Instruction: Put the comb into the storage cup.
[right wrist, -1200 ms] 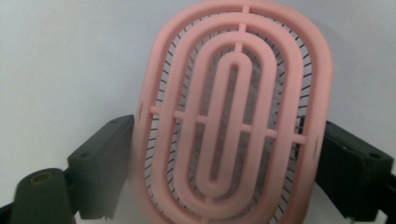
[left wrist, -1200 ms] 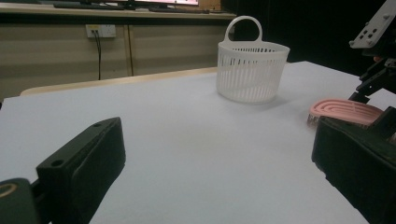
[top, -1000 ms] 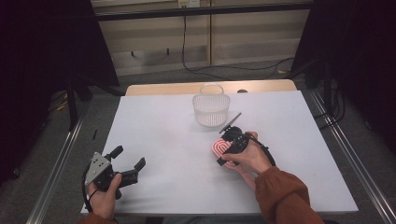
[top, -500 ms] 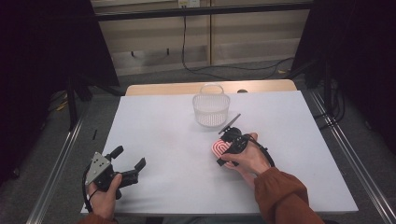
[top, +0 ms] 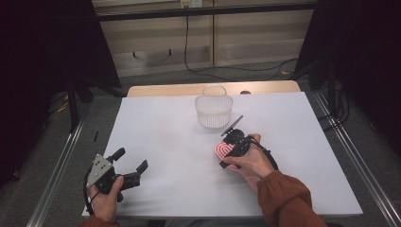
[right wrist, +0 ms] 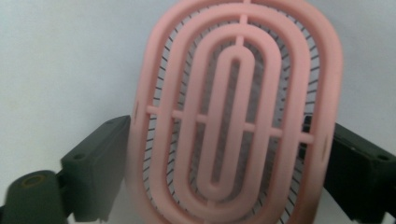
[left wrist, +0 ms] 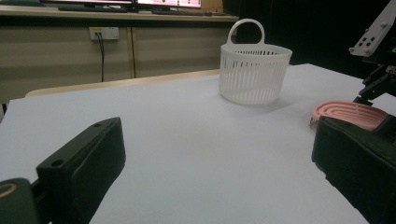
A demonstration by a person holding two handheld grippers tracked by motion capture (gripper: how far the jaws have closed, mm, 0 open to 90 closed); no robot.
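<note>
A pink oval brush [top: 221, 149] with raised concentric ribs lies flat on the white table [top: 161, 127], right of centre. My right gripper [top: 226, 153] points down at it. In the right gripper view the brush [right wrist: 233, 116] sits between the two black jaws, which touch its long sides; these jaws have just been opening a little. My left gripper [top: 131, 159] rests near the table's front left corner, open with nothing between its fingers [left wrist: 88, 163]. From there the brush [left wrist: 348, 113] appears low at the right.
A white slatted basket [top: 213, 111] with a hoop handle stands upright at the back middle of the table, just beyond the brush; it is also in the left gripper view [left wrist: 254, 74]. Metal rails run along both table sides.
</note>
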